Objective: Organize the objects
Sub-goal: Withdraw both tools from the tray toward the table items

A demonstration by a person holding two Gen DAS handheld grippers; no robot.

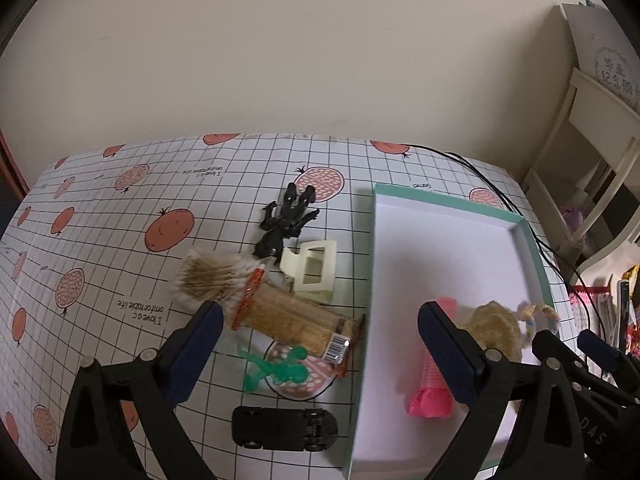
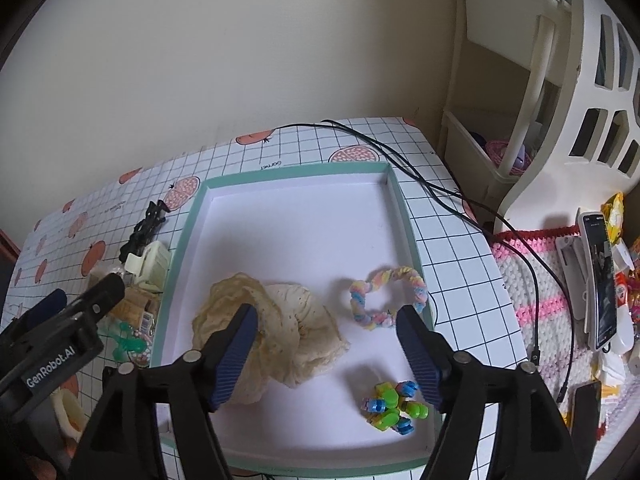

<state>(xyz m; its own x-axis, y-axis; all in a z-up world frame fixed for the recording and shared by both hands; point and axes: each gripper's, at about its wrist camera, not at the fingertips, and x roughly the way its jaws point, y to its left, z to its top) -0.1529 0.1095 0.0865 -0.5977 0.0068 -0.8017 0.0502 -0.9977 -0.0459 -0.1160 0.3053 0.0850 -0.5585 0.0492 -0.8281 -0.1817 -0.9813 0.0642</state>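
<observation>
Sorting soft hair items into tray (image 2: 404, 216); hard clutter waits on surface (image 1: 120, 240) beside its left edge; left gripper (image 1: 320, 344) and right gripper (image 2: 328, 344) jaws open, empty.

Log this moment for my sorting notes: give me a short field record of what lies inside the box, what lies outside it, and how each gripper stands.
box: shallow white tray with mint-green rim
inside box: cream lace scrunchie; pastel braided hair tie; green-and-blue bead bracelet; pink comb
outside, on checked cloth: cream hair claw; black hair claw; cotton swab bundle; toothpick jar; green plastic figure; black toy car
left gripper: open, empty
right gripper: open, empty
</observation>
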